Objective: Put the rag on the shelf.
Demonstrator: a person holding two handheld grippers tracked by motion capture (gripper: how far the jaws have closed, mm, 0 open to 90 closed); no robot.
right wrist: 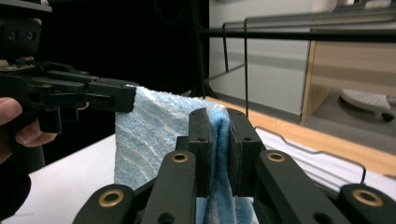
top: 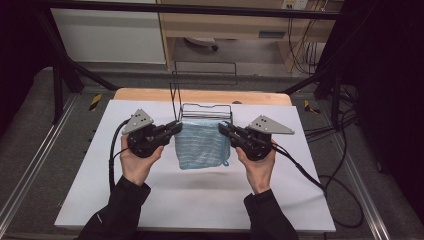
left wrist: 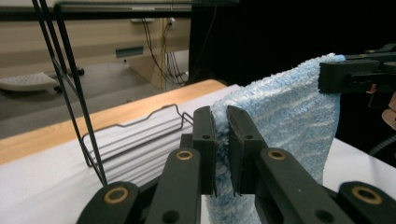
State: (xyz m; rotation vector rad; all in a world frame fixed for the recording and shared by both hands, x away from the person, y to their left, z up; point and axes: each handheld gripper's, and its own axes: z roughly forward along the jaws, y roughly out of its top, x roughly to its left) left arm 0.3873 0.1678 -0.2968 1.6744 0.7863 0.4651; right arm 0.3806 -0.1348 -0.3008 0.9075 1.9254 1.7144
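A light blue striped towel (top: 202, 144) hangs in the air over the white table cover, stretched between both grippers. My left gripper (top: 176, 126) is shut on the towel's upper left corner, and its own view shows the towel (left wrist: 285, 116) pinched between the jaws of the left gripper (left wrist: 220, 140). My right gripper (top: 222, 128) is shut on the upper right corner; in its view the towel (right wrist: 149, 140) is squeezed in the right gripper (right wrist: 219, 140). The towel's lower edge hangs near the cover.
A black wire rack (top: 206, 109) stands just behind the towel at the table's far middle. The white cover (top: 200, 200) lies on a wooden table (top: 150, 94). Cables (top: 305, 172) trail from each gripper toward the sides.
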